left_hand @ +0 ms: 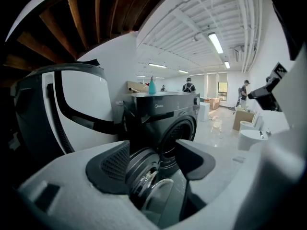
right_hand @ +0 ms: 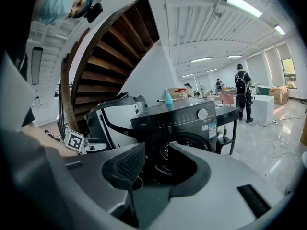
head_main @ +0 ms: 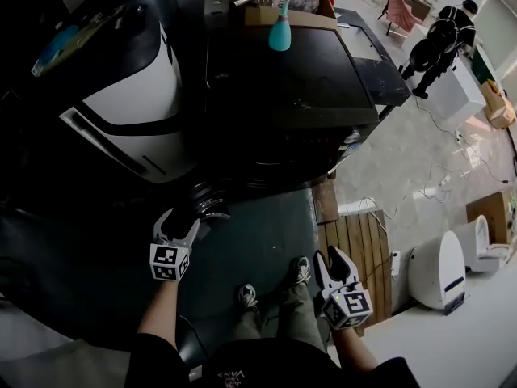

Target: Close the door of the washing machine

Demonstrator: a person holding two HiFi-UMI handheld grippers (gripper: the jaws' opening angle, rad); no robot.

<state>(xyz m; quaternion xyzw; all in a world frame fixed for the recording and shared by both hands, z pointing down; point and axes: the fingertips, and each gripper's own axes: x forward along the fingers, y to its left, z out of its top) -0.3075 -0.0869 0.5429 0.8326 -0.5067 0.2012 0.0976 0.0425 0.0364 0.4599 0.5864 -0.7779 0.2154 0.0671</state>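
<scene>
The washing machine [head_main: 283, 95] door [left_hand: 144, 178] stands open at the left gripper's [left_hand: 153, 158] parted, unpinching jaws; the right gripper [right_hand: 153, 169] gapes empty, and the drum [right_hand: 164, 151] is dark inside.

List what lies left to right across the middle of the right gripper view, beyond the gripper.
White-and-black rounded machine → dark grey front-loading washing machine → standing person in black clothes → white boxy cabinet → brown cardboard box.

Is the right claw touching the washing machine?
Apart. Head view shows floor between the right claw and the washing machine.
</scene>
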